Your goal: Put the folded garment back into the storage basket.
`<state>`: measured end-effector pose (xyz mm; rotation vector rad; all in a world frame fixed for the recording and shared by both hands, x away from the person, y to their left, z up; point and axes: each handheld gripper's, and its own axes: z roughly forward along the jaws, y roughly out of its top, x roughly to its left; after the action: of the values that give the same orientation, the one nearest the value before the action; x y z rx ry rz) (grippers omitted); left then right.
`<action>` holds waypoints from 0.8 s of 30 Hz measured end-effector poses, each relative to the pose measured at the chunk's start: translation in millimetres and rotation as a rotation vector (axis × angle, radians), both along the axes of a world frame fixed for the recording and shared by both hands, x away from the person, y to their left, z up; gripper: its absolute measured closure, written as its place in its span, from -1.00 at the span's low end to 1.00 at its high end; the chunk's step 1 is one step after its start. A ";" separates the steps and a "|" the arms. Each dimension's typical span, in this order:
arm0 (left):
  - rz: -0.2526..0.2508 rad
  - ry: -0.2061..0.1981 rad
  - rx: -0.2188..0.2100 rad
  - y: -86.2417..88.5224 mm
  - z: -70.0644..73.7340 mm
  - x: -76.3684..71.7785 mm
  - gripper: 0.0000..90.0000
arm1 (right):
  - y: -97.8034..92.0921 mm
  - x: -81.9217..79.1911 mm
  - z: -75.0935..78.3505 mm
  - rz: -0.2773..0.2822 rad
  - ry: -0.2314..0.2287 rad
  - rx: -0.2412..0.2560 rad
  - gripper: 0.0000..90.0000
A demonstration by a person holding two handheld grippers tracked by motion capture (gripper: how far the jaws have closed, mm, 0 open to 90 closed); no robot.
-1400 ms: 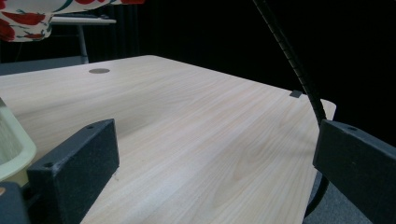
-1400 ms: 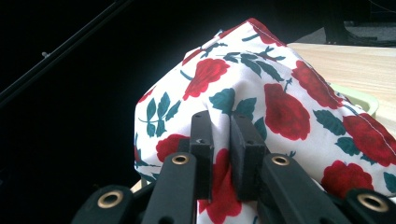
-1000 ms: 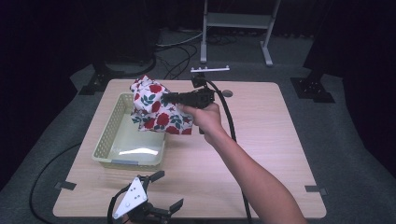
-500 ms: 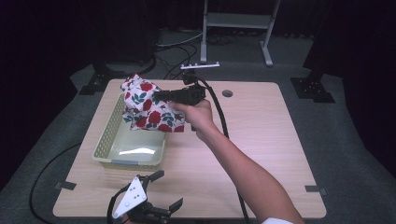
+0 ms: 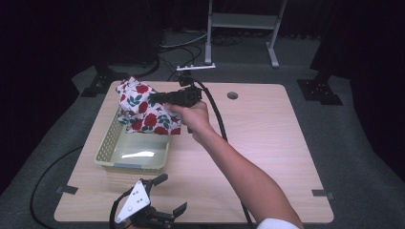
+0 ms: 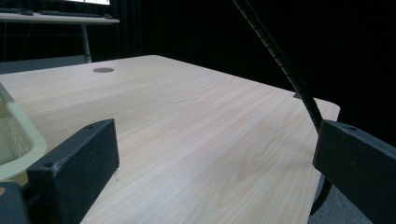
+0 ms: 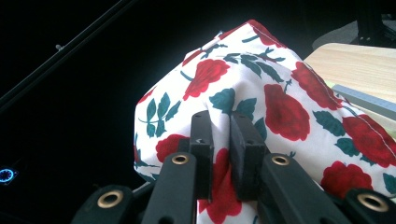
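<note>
A white cloth with red roses and green leaves [image 5: 143, 109] hangs in the air over the far end of a pale green basket [image 5: 106, 149]. My right gripper [image 5: 155, 98] is shut on a fold of the cloth [image 7: 261, 93], held by a hand reaching from the lower right. In the right gripper view its jaws pinch the fabric between them, and my right gripper [image 7: 221, 140] points toward the basket side. My left gripper [image 5: 165, 195] lies at the table's near edge, jaws wide open with nothing between them, and its fingers [image 6: 79, 163] frame bare wood.
The wooden table [image 5: 267, 133] has a round grommet hole [image 5: 232, 95] at the back. A black cable [image 5: 217, 124] trails along the forearm. A corner of the basket [image 6: 14, 144] is at the left of the left gripper view. A metal stand [image 5: 239, 24] is beyond the table.
My right gripper has carried the cloth leftward, from beside the basket to over its far end. The left gripper has not moved.
</note>
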<state>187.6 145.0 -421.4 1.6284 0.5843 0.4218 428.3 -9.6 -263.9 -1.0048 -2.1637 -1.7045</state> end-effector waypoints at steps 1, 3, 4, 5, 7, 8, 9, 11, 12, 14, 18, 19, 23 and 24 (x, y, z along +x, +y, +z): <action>0.000 0.000 -0.001 0.0 0.0 0.0 -1.00 | 1.3 0.7 -0.8 0.001 -0.001 0.000 0.79; 0.000 -0.002 -0.001 0.2 0.1 0.0 -1.00 | 4.0 1.4 -1.8 0.003 0.003 -0.001 0.79; 0.000 -0.002 -0.001 0.2 0.1 0.0 -1.00 | 5.3 1.8 -2.4 0.004 0.007 -0.002 0.79; 0.000 -0.002 -0.002 0.2 0.0 0.1 -1.00 | 6.8 2.4 -3.2 0.005 0.007 -0.002 0.79; 0.000 -0.002 -0.002 0.4 0.0 0.2 -1.00 | 9.9 3.2 -4.5 0.008 0.011 -0.005 0.79; 0.000 -0.002 -0.002 0.4 0.0 0.2 -1.00 | 9.9 3.2 -4.5 0.008 0.011 -0.005 0.79; 0.000 -0.003 -0.001 0.5 0.0 0.2 -1.00 | 13.3 4.2 -5.9 0.011 0.016 -0.007 0.79; 0.001 -0.002 -0.003 0.6 0.0 0.3 -1.00 | 14.6 5.0 -6.8 0.012 0.014 -0.005 0.79; 0.001 -0.002 -0.002 0.5 -0.1 0.4 -1.00 | 17.0 6.0 -8.6 0.014 0.020 -0.003 0.79; 0.001 -0.002 -0.002 0.5 -0.1 0.4 -1.00 | 18.5 6.5 -9.7 0.014 0.024 -0.001 0.79; 0.000 0.000 -0.004 0.6 -0.2 0.5 -1.00 | 23.6 9.0 -14.3 0.019 0.031 -0.001 0.79; 0.000 0.000 -0.004 0.7 -0.2 0.5 -1.00 | 23.6 9.0 -14.3 0.019 0.031 -0.001 0.79; 0.001 0.001 -0.006 0.9 -0.2 0.6 -1.00 | 26.4 11.1 -17.7 0.019 0.041 0.001 0.79; 0.001 0.001 -0.006 0.9 -0.2 0.6 -1.00 | 26.9 11.4 -18.3 0.019 0.044 -0.001 0.79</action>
<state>188.2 145.8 -421.6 1.6223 0.5867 0.4194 439.7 17.3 -282.2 -1.0095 -2.1402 -1.6572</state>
